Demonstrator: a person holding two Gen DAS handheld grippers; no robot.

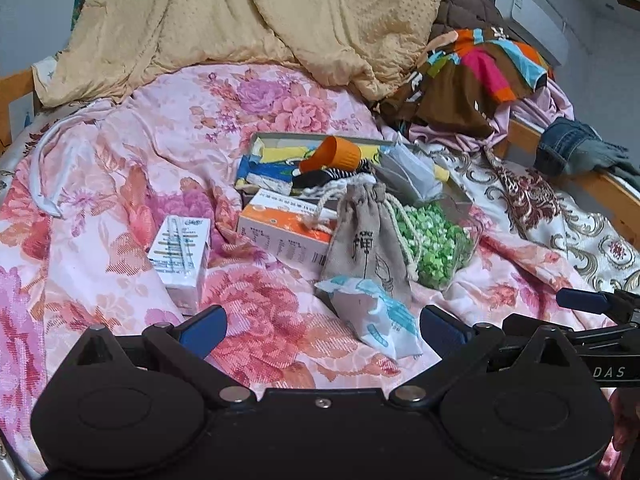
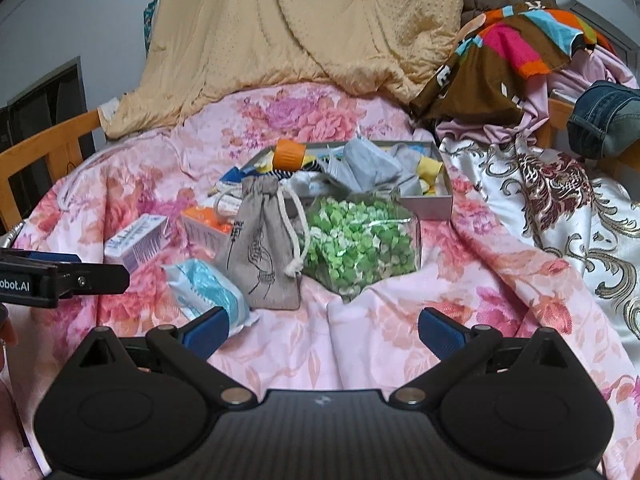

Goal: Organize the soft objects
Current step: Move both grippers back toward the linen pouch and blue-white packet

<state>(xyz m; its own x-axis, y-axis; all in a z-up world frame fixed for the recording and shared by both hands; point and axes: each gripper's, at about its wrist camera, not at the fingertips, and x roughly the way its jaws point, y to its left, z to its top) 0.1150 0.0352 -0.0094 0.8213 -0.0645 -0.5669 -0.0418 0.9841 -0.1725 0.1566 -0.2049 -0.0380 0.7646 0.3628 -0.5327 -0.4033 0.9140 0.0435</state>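
On the pink floral bedsheet lies a grey drawstring pouch. Beside it rests a clear bag of green paper stars. A white and teal tissue pack lies nearest. Behind them a grey box holds an orange cup, grey masks and cloths. My left gripper is open just short of the tissue pack. My right gripper is open over bare sheet, in front of the star bag.
A white carton and an orange and white box lie left of the pouch. A tan quilt is heaped behind, with colourful clothes and jeans at right. Wooden bed rails run along both sides.
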